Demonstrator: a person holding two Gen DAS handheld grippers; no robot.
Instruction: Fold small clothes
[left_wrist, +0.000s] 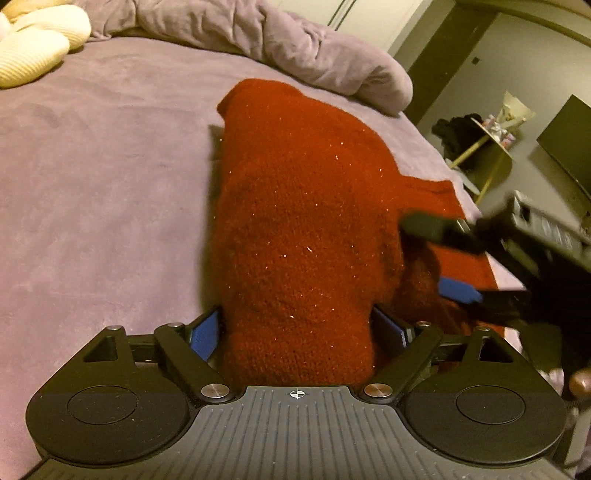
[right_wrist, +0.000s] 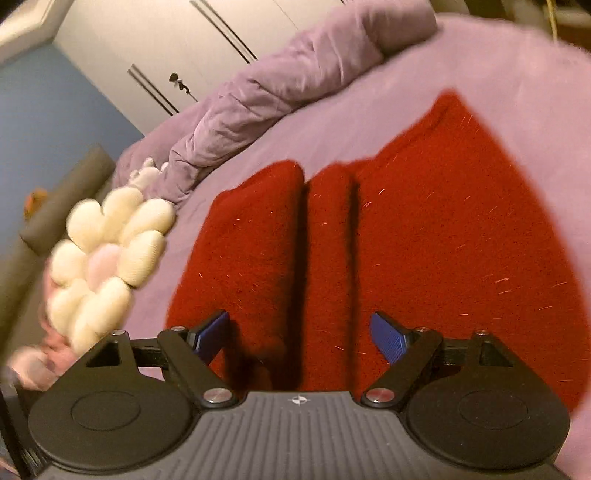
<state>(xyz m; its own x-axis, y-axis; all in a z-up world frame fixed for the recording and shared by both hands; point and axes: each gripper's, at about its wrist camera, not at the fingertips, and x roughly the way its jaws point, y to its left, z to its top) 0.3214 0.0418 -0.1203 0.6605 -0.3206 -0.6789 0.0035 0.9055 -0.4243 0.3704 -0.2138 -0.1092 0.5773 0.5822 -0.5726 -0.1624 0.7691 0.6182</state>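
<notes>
A red knitted sweater (left_wrist: 303, 184) lies partly folded on the lilac bed sheet (left_wrist: 92, 166). A raised hump of it fills the gap of my left gripper (left_wrist: 297, 325), whose blue pads (left_wrist: 205, 332) stand wide apart at either side of the knit; I see no squeeze. In the right wrist view the sweater (right_wrist: 443, 240) spreads flat, with two long folded ridges (right_wrist: 328, 229) running away from me. My right gripper (right_wrist: 299, 325) hangs open just over those ridges, holding nothing. It also shows blurred at the right of the left wrist view, right gripper (left_wrist: 439, 258), beside the hump.
A rumpled lilac duvet (left_wrist: 295, 48) is bunched along the far side of the bed. A cream flower-shaped cushion (right_wrist: 110, 243) lies left of the sweater. The bed's edge runs just right of the garment, with a small side table (left_wrist: 495, 147) beyond. White wardrobe doors (right_wrist: 166, 44) stand behind.
</notes>
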